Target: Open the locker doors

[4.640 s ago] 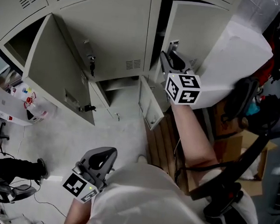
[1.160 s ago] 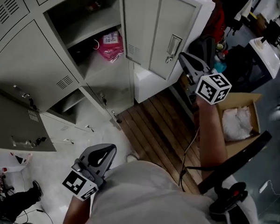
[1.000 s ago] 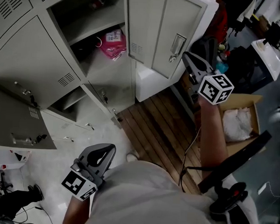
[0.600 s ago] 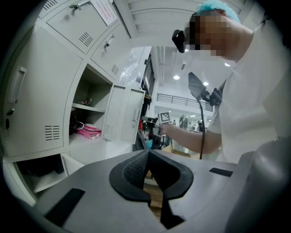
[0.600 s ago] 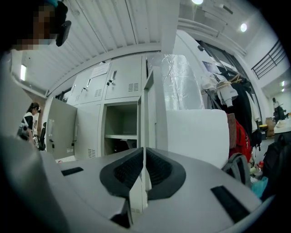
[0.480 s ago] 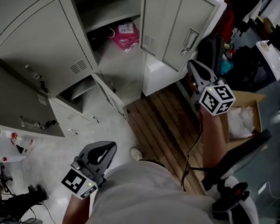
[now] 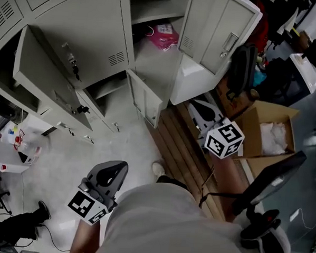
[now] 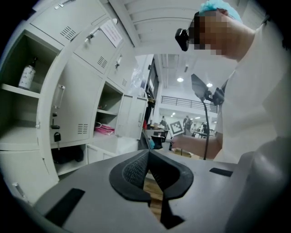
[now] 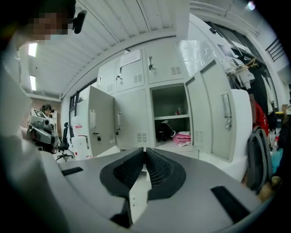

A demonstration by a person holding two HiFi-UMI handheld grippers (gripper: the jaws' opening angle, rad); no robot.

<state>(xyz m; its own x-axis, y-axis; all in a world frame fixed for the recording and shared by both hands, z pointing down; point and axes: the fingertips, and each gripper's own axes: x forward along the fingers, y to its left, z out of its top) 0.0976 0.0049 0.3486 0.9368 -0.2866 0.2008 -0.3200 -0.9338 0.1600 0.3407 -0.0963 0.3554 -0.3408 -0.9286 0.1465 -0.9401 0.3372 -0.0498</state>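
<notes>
Both tongs are travelling empty here. The left gripper is carrying its black ribbed jaws pressed together with nothing between them, and the right gripper is doing the same, closed tip to tip on air. I'd judge that as a carry posture: the person is standing back from the pale grey metal locker bank and lining up on a closed door rather than working one. I'm taking the pink bag on its shelf as the marker. The tall grey door with the steel handle, just right of the bag, is hanging wide open, which is why the bag is showing at all. The grey door with dangling keys, just left of the bag, is sitting shut. Farther left of the bag another grey door is standing out wide, and below the bag a small lower door is standing ajar. Above the bag the top-row doors are sitting shut, so by my reckoning the job is only partly done. The right gripper is hovering below and a little right of the bag, well apart from every door, over the brown wooden slats. The left gripper is hanging far below the bag, beside the person's white shirt, touching no door.
</notes>
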